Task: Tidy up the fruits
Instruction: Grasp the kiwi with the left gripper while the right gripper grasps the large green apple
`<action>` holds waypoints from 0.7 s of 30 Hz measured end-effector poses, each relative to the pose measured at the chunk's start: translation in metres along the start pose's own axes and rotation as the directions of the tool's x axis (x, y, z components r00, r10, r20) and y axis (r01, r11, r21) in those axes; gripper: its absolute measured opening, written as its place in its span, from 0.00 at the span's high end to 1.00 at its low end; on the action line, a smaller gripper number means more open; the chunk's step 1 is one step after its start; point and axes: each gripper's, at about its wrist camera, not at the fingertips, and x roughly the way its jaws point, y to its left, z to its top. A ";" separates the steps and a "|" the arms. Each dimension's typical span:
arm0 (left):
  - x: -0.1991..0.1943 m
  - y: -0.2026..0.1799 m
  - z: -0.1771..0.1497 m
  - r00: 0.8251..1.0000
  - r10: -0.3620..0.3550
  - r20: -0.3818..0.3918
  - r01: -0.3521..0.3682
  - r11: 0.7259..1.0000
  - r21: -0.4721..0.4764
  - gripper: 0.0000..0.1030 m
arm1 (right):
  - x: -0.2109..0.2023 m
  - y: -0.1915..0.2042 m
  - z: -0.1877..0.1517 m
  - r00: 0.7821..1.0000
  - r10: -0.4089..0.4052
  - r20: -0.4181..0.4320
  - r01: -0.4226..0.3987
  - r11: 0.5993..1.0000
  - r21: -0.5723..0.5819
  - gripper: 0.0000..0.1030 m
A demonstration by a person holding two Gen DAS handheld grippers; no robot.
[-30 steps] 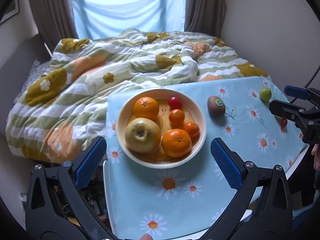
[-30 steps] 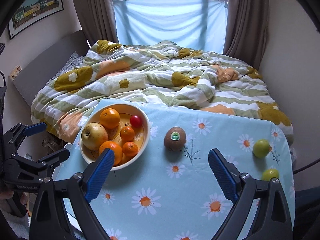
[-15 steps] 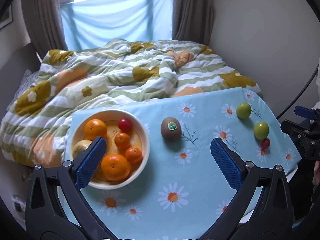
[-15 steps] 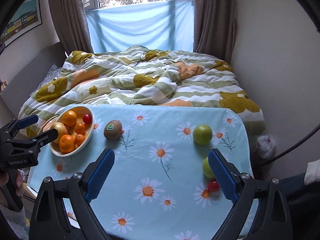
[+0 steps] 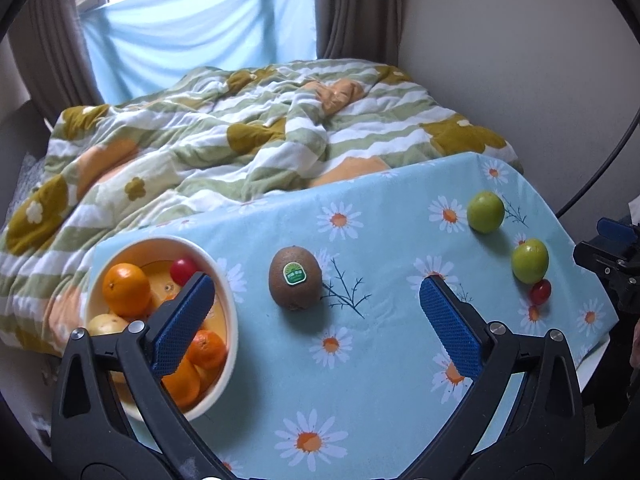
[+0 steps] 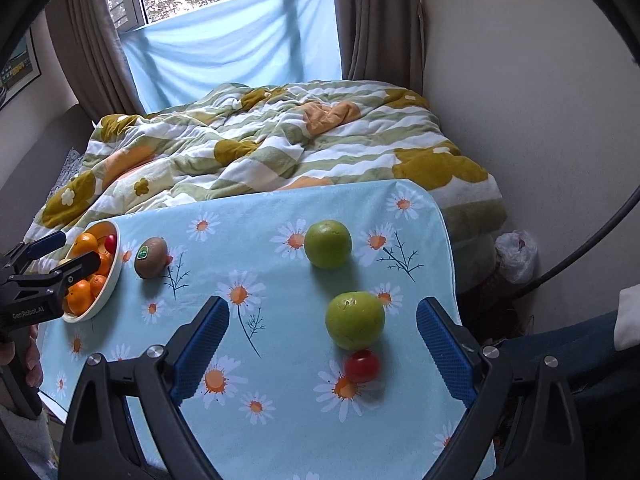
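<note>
A cream bowl (image 5: 224, 292) (image 6: 114, 276) at the table's left holds several oranges, a yellow apple and a small red tomato. A brown kiwi (image 5: 295, 278) (image 6: 151, 258) with a green sticker lies just right of it. Two green fruits (image 6: 328, 244) (image 6: 355, 320) and a red cherry tomato (image 6: 362, 366) lie at the table's right. My left gripper (image 5: 316, 322) is open above the cloth, the kiwi just ahead between its blue pads. My right gripper (image 6: 322, 350) is open too, with the nearer green fruit and the tomato between its fingers, untouched.
The table (image 5: 360, 400) wears a light blue daisy cloth. Behind it lies a bed with a rumpled green, white and yellow quilt (image 5: 240, 136). A wall (image 6: 540, 100) stands on the right; a white bag (image 6: 516, 252) sits on the floor beside the table's right edge.
Both grippers have slid right along the table and come lower. The bowl went from centre to left in the left view; the green fruits and tomato came between the right fingers.
</note>
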 end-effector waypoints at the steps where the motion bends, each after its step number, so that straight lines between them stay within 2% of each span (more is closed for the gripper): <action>1: 0.007 0.001 0.001 1.000 -0.005 -0.015 0.005 1.000 0.010 0.01 | 0.005 -0.002 -0.001 1.000 -0.004 -0.009 0.004 1.000 0.007 0.09; 6: 0.044 0.009 0.007 0.995 -0.033 -0.099 0.036 0.999 0.025 0.02 | 0.028 -0.007 -0.004 0.998 0.005 -0.055 -0.002 0.999 0.055 0.09; 8: 0.060 0.014 0.007 0.989 -0.039 -0.140 0.044 0.999 0.027 0.12 | 0.038 -0.007 -0.003 0.997 -0.002 -0.075 0.006 0.998 0.064 0.09; 10: 0.074 0.018 0.007 0.983 -0.045 -0.178 0.050 0.998 0.027 0.16 | 0.045 -0.008 -0.004 0.996 -0.007 -0.088 0.014 0.997 0.074 0.09; 13: 0.091 0.023 0.006 0.977 -0.056 -0.208 0.063 0.998 0.027 0.17 | 0.057 -0.008 -0.004 0.993 -0.020 -0.114 0.029 0.996 0.081 0.09; 17: 0.109 0.024 0.007 0.967 -0.059 -0.249 0.072 0.996 0.044 0.27 | 0.071 -0.011 -0.007 0.989 -0.018 -0.146 0.034 0.994 0.103 0.09; 21: 0.120 0.023 0.005 0.959 -0.055 -0.279 0.077 0.995 0.068 0.30 | 0.079 -0.009 -0.010 0.986 -0.039 -0.164 0.054 0.994 0.091 0.09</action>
